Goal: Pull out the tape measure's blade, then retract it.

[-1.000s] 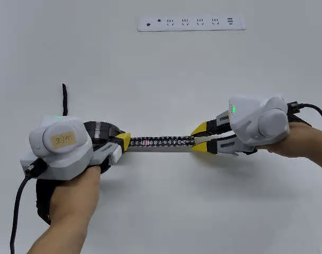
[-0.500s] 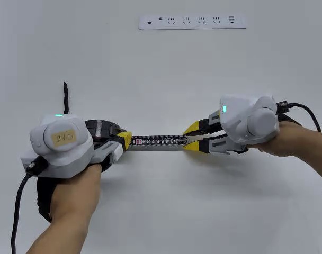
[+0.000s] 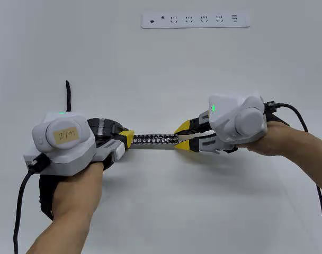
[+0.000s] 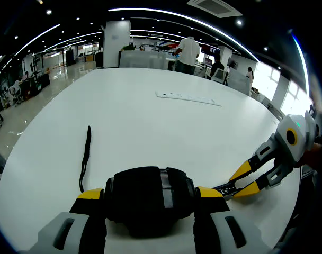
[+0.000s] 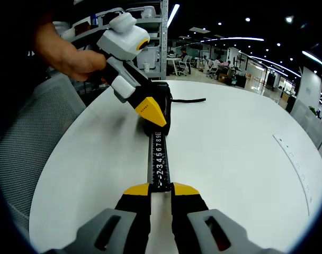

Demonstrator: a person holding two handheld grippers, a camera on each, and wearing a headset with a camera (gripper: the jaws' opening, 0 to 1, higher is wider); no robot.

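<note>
My left gripper (image 3: pixel 124 140) is shut on the black tape measure case (image 3: pixel 104 128), which rests on the white table (image 3: pixel 161 211); the case (image 4: pixel 150 198) sits between the yellow-tipped jaws in the left gripper view. A short length of dark blade (image 3: pixel 154 139) with white numbers runs right from the case. My right gripper (image 3: pixel 181 137) is shut on the blade's end, and the blade (image 5: pixel 158 161) stretches from its yellow tips (image 5: pixel 161 189) to the case (image 5: pixel 160 108) in the right gripper view. The case's black wrist strap (image 3: pixel 68 95) lies behind it.
A white power strip (image 3: pixel 195 20) lies at the far edge of the table. Black cables trail from both grippers toward the person. Beyond the table, the left gripper view shows an office with a person standing (image 4: pixel 188 53).
The right gripper has moved left toward the case, still holding the blade end, so the exposed blade is shorter. The left gripper and case have stayed put.
</note>
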